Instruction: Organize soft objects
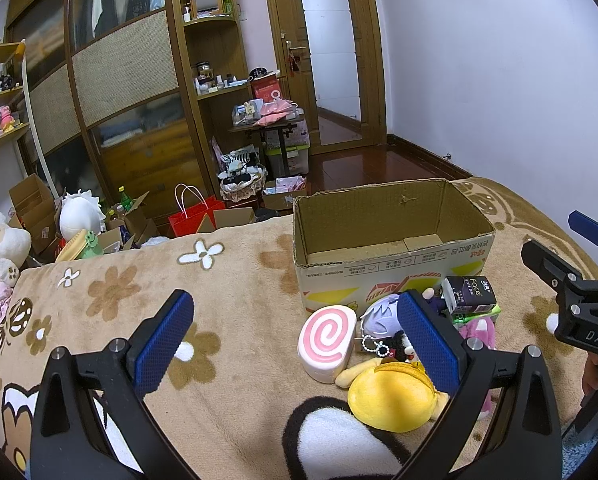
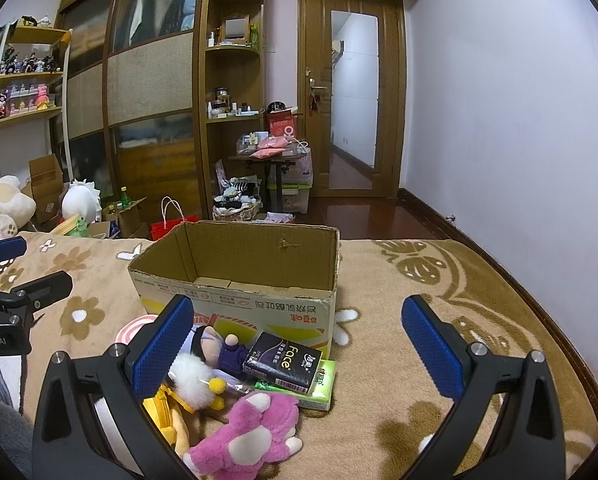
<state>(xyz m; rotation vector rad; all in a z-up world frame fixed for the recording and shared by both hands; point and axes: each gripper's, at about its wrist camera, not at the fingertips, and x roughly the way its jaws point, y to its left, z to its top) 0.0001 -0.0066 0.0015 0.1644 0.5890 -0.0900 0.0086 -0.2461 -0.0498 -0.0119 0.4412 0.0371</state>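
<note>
An open cardboard box stands on the bed with nothing visible inside. In front of it lies a heap of soft things: a pink swirl roll cushion, a yellow plush pouch, a purple-haired doll, a pink paw plush, a black tissue pack on a green one. My left gripper is open, above the bed left of the heap. My right gripper is open, over the heap.
The bed has a tan flowered blanket. Past its far edge are floor clutter, a red bag, boxes and plush toys. A wardrobe, shelves and a door stand behind. A white wall is on the right.
</note>
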